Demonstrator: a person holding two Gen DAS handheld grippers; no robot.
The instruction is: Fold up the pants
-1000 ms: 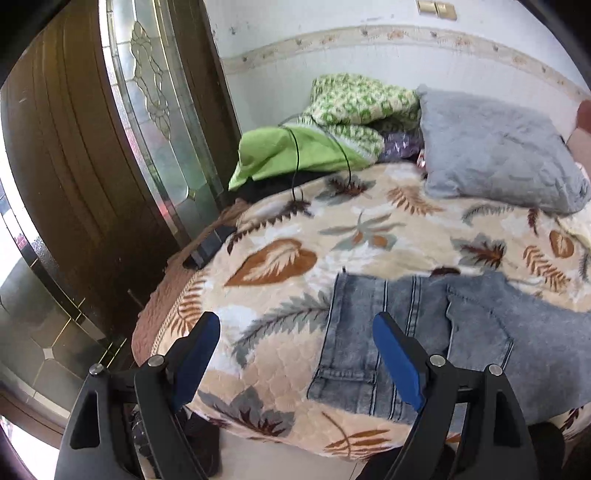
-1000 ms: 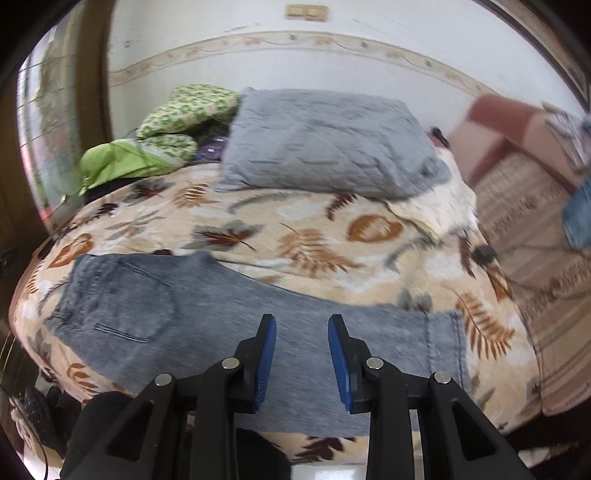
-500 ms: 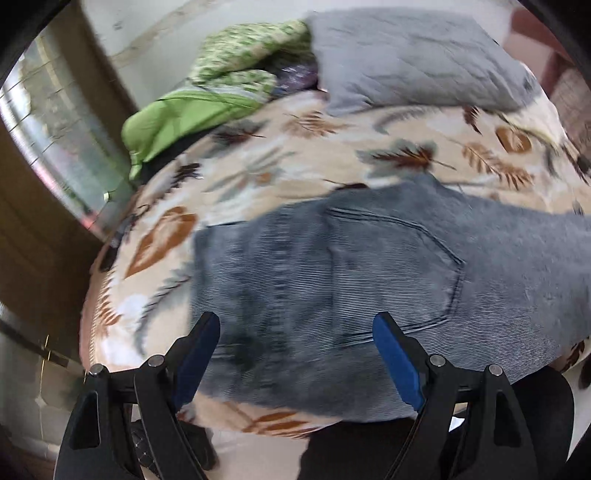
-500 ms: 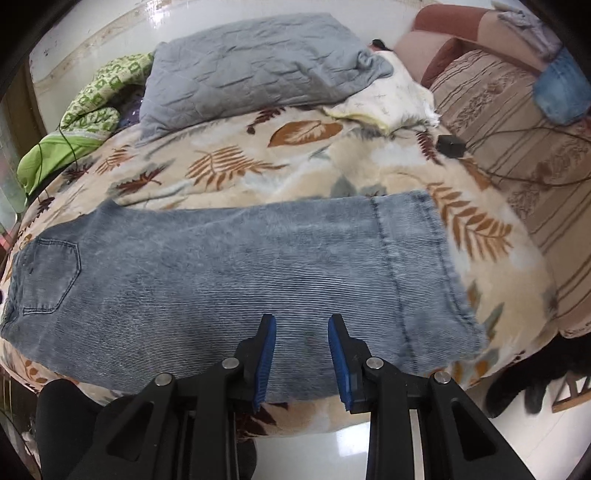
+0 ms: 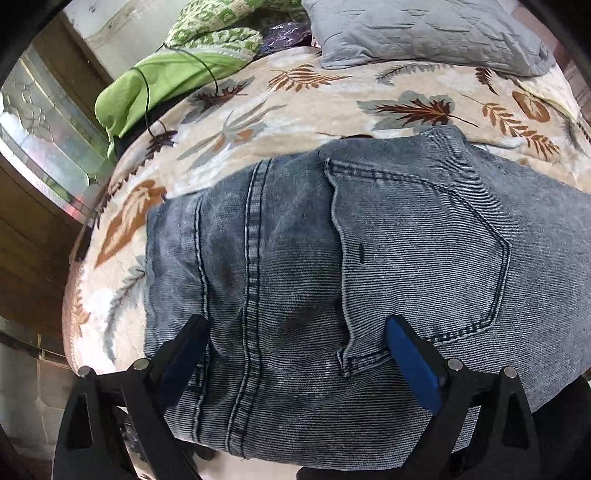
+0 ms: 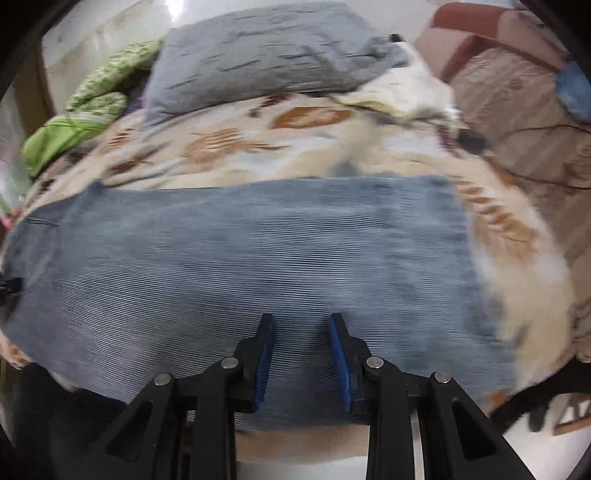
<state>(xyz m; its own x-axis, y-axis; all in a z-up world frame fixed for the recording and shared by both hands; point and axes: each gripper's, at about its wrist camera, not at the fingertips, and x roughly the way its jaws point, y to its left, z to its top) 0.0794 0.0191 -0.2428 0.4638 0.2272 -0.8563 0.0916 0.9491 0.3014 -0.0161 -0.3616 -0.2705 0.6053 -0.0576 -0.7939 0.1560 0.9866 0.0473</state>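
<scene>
Two hand-held grippers over our jeans, nothing grabbed.

We've got the pants [image 5: 369, 258] flat along the bed's [image 5: 314, 99] near edge; left hand-held gripper [image 5: 295, 343] spread wide, right hand-held gripper [image 6: 302, 338] narrower, both empty.

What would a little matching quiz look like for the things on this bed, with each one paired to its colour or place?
Things:
1. jeans
2. pillow
3. bedspread
4. crumpled cloth

Descriptions:
A. bright green, at the bed's left edge
B. grey and quilted, at the far side
C. faded blue denim, spread out nearest the fingers
D. cream with a leaf print

Pairs: 1-C, 2-B, 3-D, 4-A
</scene>
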